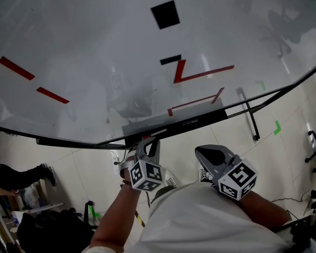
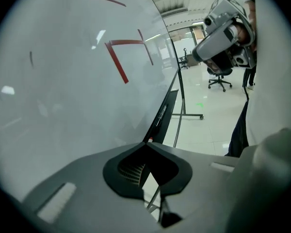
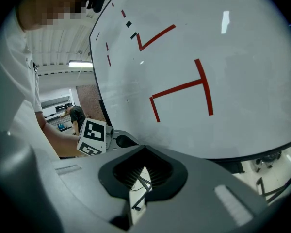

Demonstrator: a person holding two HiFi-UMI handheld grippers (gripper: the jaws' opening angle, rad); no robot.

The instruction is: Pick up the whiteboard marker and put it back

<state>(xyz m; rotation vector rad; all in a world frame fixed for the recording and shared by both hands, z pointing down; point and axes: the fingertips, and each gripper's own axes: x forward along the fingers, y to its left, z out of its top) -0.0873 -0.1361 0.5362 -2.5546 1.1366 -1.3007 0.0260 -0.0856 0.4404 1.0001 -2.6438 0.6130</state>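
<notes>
Two slanted red dashes (image 1: 16,68) sit at the left of the glossy white whiteboard (image 1: 95,46), which mirrors ceiling lights and a dim figure. Further right on the board are a flat black square (image 1: 165,14), a smaller black bar (image 1: 170,59), a red zigzag stroke (image 1: 181,73) and a red angled outline (image 1: 195,101).

A narrow black tray (image 1: 200,121) runs along the board's lower edge. It carries a line of pale print too small to read.

The left gripper (image 1: 150,140), of smooth grey plastic with ribbed dark pads, points at the tray. Its own view shows its tips pressed together with nothing between them. Its cube with black-and-white square markers (image 1: 146,176) faces the camera.

The right gripper (image 1: 200,151), darker grey, hangs just right of it over the pale tiled floor (image 1: 174,152). Its tips are also closed together and empty.

The whiteboard marker cannot be made out in any view, and neither claw holds it. A black stand leg (image 1: 250,120) and a green tape corner (image 1: 277,127) lie at the right.
</notes>
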